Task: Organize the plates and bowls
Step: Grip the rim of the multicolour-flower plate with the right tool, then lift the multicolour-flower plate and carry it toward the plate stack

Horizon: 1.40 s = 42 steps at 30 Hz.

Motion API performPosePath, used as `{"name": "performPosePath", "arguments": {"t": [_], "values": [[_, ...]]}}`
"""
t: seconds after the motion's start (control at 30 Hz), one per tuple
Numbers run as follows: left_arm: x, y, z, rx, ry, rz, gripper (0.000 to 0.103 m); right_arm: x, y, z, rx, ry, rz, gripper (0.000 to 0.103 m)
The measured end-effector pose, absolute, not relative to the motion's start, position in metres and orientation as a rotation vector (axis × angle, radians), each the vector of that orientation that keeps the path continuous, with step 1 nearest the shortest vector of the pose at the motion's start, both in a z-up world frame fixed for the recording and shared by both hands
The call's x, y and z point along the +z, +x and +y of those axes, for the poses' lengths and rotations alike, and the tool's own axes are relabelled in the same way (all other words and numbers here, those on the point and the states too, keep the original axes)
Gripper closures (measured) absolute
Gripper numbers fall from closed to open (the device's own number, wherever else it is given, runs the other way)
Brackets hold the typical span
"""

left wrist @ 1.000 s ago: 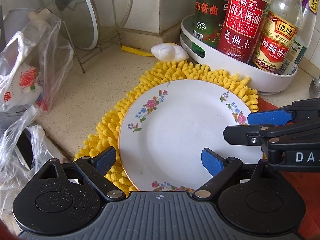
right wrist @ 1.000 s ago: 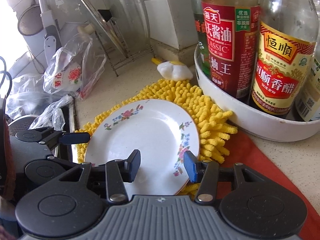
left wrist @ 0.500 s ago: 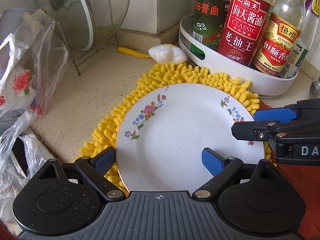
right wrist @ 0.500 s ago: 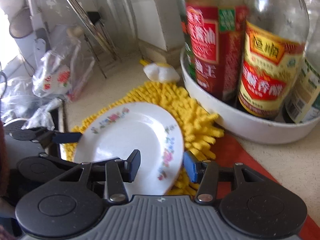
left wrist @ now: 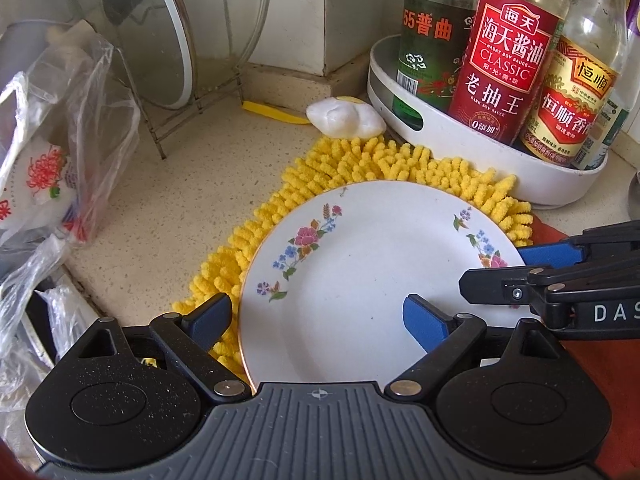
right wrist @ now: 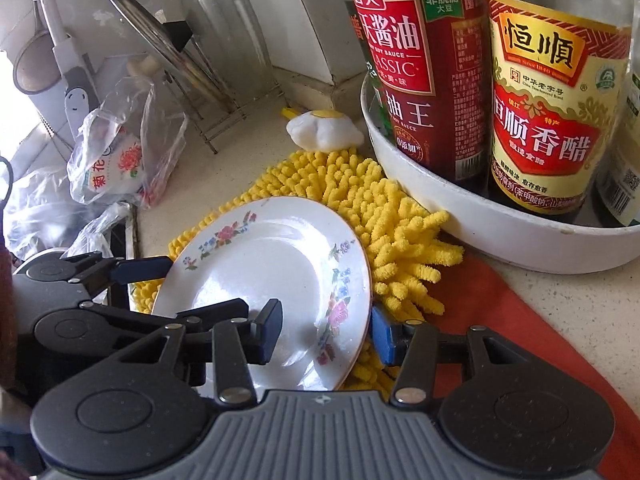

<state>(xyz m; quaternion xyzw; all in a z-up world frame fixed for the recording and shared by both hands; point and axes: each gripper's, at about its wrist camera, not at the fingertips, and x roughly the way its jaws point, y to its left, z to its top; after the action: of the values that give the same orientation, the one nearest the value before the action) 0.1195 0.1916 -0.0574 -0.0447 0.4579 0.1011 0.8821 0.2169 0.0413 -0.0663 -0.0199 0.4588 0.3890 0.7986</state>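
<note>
while both tools straddle its rim, plate [right wrist: 280, 264] sits tilted.

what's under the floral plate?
The plate lies on a yellow chenille mat, whose fringe shows along its left and far edges. An orange cloth shows at right; whatever lies beneath the plate's centre is covered.

Bright daylight, blown out at the left edge of the right wrist view. Glare on the plate [right wrist: 280, 264] and the bottles [right wrist: 552, 92]; soft shadows on the surface [left wrist: 180, 200]. Strong fisheye bending, dark corners, sharp focus.
</note>
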Motion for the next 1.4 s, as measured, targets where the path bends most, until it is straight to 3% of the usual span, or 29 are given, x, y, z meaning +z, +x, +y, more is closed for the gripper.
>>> {"name": "performPosePath", "arguments": {"t": [0.43, 0.67, 0.73, 0.87, 1.4], "values": [[-0.051, 0.112, 0.185, 0.16, -0.115, 0.952, 0.009, -0.069, 0.204, 0.031, 0.794, -0.011, 1.024, 0.059], [-0.059, 0.108, 0.193, 0.139, -0.143, 0.951, 0.003, -0.073, 0.197, 0.029, 0.79, -0.017, 0.999, 0.059], [-0.058, 0.106, 0.194, 0.122, -0.18, 0.947, 0.009, -0.071, 0.196, 0.03, 0.784, -0.015, 1.0, 0.059], [-0.051, 0.107, 0.19, 0.153, -0.189, 0.957, 0.01, -0.066, 0.193, 0.02, 0.801, 0.014, 0.989, 0.059], [-0.013, 0.107, 0.111, 0.075, -0.114, 0.894, 0.01, -0.027, 0.173, -0.085, 0.706, 0.155, 0.898, 0.059]]}}
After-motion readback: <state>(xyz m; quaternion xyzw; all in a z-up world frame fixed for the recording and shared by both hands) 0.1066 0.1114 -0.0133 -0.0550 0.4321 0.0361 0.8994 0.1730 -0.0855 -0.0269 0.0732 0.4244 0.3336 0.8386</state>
